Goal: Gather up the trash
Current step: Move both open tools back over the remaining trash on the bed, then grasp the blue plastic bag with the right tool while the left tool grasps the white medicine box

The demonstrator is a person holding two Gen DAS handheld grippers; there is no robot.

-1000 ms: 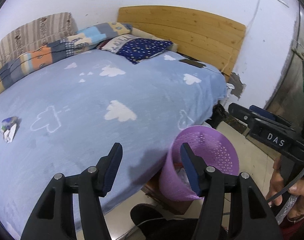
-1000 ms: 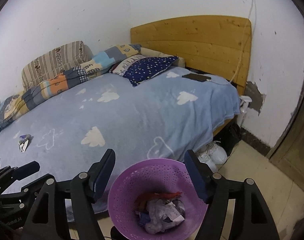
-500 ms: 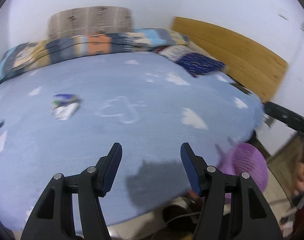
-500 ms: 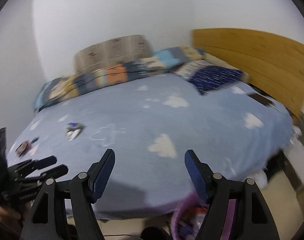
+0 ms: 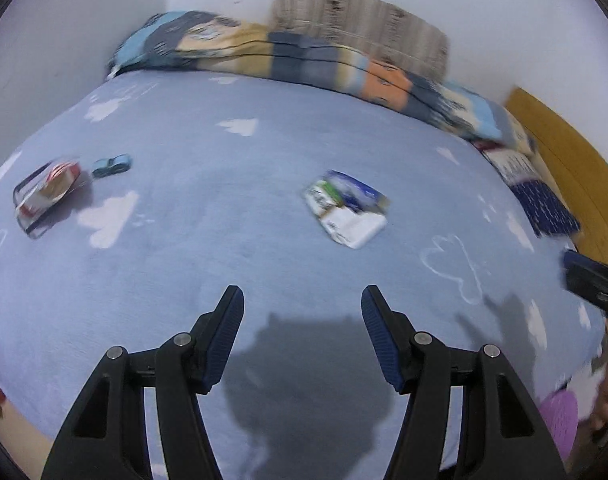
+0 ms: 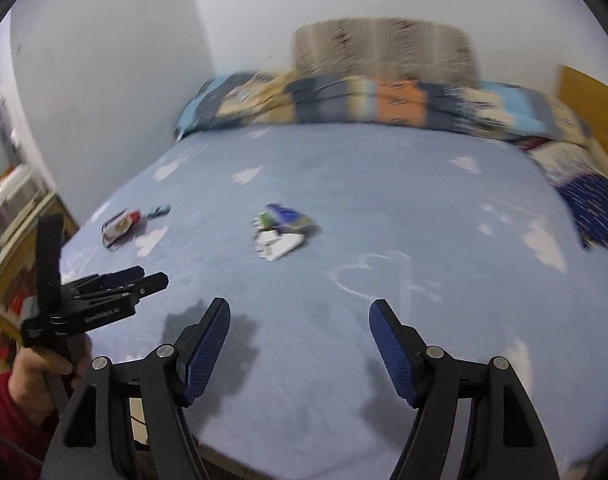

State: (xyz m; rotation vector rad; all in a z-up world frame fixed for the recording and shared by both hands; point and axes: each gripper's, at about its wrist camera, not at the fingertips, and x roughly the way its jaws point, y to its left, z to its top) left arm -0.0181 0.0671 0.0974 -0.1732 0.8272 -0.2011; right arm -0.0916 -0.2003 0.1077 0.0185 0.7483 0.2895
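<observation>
A crumpled white, blue and green wrapper (image 5: 346, 208) (image 6: 280, 230) lies on the blue cloud-print bed cover (image 5: 224, 248) (image 6: 384, 208), ahead of both grippers. A red and white wrapper (image 5: 46, 194) (image 6: 118, 226) lies far left, with a small blue toy car (image 5: 113, 165) (image 6: 158, 211) beside it. My left gripper (image 5: 300, 302) is open and empty over the cover, short of the crumpled wrapper. My right gripper (image 6: 300, 316) is open and empty too. In the right wrist view the left gripper (image 6: 144, 278) shows at the left, held by a hand (image 6: 44, 364) in a red sleeve. The purple basket (image 5: 560, 420) peeks in at the lower right.
A patchwork quilt (image 5: 304, 60) (image 6: 384, 100) and a striped pillow (image 5: 360, 12) lie along the wall at the far side. A dark blue dotted pillow (image 5: 544, 200) and the wooden headboard (image 5: 576, 168) are at the right. Shelving with clutter (image 6: 12, 216) stands left of the bed.
Both grippers have swung left from the purple basket to face across the bed. The crumpled wrapper now sits near the middle, and the red wrapper and toy car have come into view.
</observation>
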